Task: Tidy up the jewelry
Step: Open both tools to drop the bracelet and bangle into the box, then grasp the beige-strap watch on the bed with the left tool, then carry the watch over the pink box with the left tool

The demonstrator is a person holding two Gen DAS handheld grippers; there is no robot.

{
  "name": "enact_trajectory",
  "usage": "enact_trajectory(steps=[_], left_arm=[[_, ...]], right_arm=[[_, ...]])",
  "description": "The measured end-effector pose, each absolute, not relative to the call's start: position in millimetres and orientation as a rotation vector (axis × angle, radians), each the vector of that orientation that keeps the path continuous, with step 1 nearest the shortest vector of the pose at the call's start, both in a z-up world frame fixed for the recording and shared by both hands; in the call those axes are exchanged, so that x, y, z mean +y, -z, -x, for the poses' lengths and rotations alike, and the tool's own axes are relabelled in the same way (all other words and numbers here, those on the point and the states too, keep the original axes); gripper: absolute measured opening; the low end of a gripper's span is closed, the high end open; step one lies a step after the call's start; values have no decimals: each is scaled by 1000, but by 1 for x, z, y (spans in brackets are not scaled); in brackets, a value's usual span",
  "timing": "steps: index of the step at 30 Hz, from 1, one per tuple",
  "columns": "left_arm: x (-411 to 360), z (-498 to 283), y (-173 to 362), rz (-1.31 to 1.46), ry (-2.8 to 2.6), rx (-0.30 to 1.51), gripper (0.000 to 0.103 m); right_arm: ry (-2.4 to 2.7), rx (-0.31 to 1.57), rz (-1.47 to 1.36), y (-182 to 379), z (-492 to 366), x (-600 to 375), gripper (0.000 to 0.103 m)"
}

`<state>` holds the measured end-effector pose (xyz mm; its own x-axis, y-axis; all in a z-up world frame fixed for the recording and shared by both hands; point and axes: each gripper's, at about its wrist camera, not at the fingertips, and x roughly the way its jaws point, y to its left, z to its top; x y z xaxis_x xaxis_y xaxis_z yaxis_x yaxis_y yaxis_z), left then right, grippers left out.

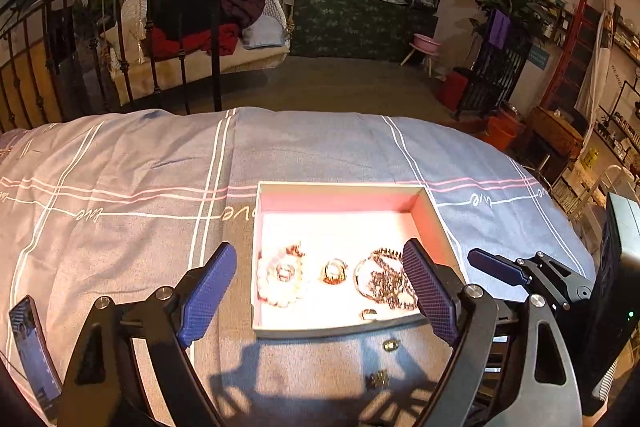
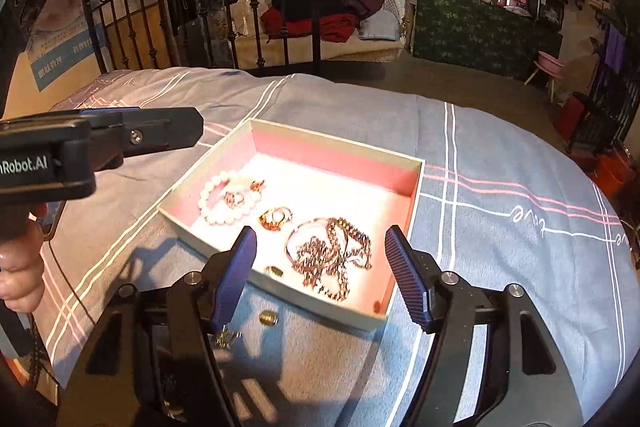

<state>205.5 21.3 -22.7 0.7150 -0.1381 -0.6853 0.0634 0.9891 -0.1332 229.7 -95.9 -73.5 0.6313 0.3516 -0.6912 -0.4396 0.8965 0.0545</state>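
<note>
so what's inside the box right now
The box holds a white bead bracelet, a ring, a tangle of chains on a bangle and a small piece. Anything under the tangle is hidden.

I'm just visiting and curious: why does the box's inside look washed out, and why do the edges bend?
Left wrist view: strong light glares off the box floor, bleaching the pearl bracelet; claw shadows fall on the bedsheet. Right wrist view: same glare; the fisheye lens curves the bed's edge and darkens the corners.
</note>
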Motion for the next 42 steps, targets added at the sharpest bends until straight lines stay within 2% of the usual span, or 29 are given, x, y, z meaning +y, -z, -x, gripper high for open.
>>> enact_trajectory(steps=[12,22,24,26,31,32,34,35,36,42], left_arm=[[7,-119,91,110,210,918,82],[-14,-111,89,108,251,918,80],[-18,-114,96,93,245,940,72],[-20,-118,105,91,242,976,56],[-19,-122,111,83,245,971,43],[-18,-123,111,82,243,972,42],[-15,-124,110,90,234,971,40],[-14,-124,110,88,230,969,38],[-13,-124,109,83,225,966,38],[-8,-123,95,84,209,931,36]], right_arm=[[-441,881,140,119,-160,-119,67],[-426,909,150,127,-151,-126,67],[-427,915,160,128,-149,-124,67],[-435,920,173,130,-147,-121,67],[-460,925,205,132,-144,-111,67],[-474,930,203,132,-144,-110,65],[-517,936,181,133,-144,-108,40],[-535,940,162,132,-144,-107,21],[-547,942,155,132,-144,-106,13],[-545,918,162,124,-142,-101,10]])
